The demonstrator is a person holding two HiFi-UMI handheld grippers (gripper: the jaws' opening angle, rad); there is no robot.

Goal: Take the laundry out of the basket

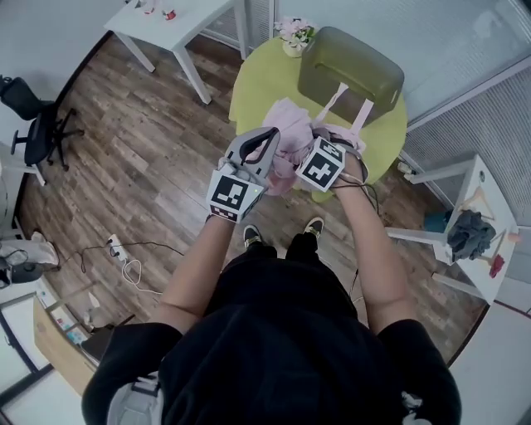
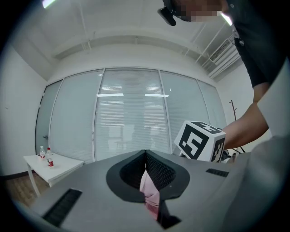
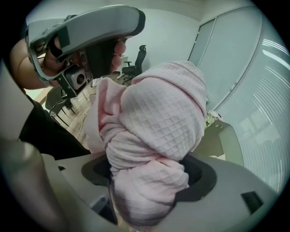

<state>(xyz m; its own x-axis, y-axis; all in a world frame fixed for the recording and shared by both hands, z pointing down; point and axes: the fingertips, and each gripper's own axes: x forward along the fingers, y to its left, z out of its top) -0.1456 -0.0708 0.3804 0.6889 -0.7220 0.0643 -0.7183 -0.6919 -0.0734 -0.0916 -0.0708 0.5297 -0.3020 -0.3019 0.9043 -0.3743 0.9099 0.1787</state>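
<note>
A pink waffle-weave cloth [image 1: 288, 143] hangs between both grippers, above the near edge of the round yellow-green table [image 1: 249, 91]. The olive-green laundry basket [image 1: 348, 73] stands at the back of that table. My left gripper [image 1: 270, 139] points level and is shut on a thin fold of the pink cloth [image 2: 149, 195]. My right gripper [image 1: 310, 143] points steeply down, its jaws spread wide around a thick knotted bundle of the same cloth [image 3: 158, 136], which fills the gap and hides the fingertips. In the right gripper view the left gripper's body [image 3: 81, 31] shows at upper left.
A white table [image 1: 170, 21] stands at the back left and an office chair [image 1: 33, 124] at the left. A small flower pot [image 1: 292, 37] sits beside the basket. A white rack with dark clothes [image 1: 469, 232] is at the right. A power strip and cable [image 1: 118, 249] lie on the wooden floor.
</note>
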